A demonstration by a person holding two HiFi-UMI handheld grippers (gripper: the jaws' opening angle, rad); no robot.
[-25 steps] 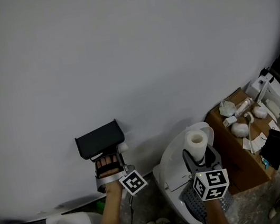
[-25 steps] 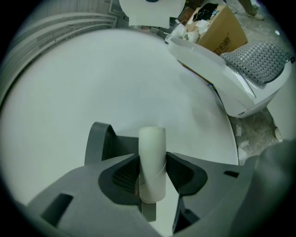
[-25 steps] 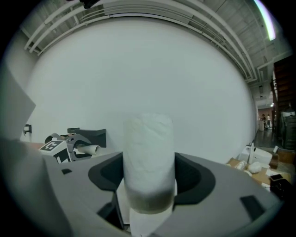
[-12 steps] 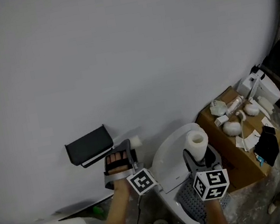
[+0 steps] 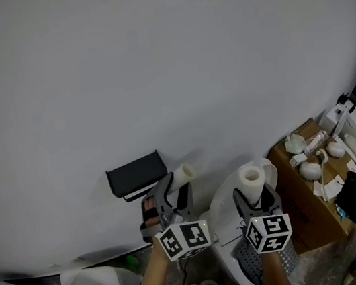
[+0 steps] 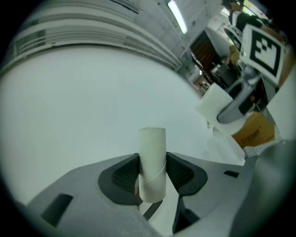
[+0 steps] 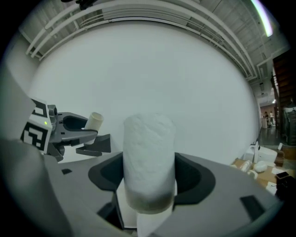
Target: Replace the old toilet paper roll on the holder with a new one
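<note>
A plain pale wall (image 5: 150, 61) fills nearly the whole scene, and the black holder (image 5: 137, 175) is fixed low on it. No roll shows on the holder, so it looks ready to take a fresh one.

Just right of the holder and a little below it, apart from it, the left gripper (image 6: 152, 175) has its jaws pinched on the old cardboard tube (image 6: 152, 159). The pads press on the tube's lower half and its bare upper end sticks out past them. Gripping it across the middle probably leaves the ends free, and holding it off to the side leaves the front of the holder clear.

Further right of the holder, well apart from it, the right gripper (image 7: 148, 180) clamps the new toilet paper roll (image 7: 149, 155). Its jaws stand wide because the roll is fat, and both pads bear on the soft sides. The roll stands upright with its open core facing up in the head view, which probably suits sliding it onto the holder once the tube is set aside.

Below and to the right of the holder sits a white toilet (image 5: 222, 216). Far to the holder's right is a cardboard box (image 5: 313, 213) with small clutter on top, a likely place to drop the tube.
</note>
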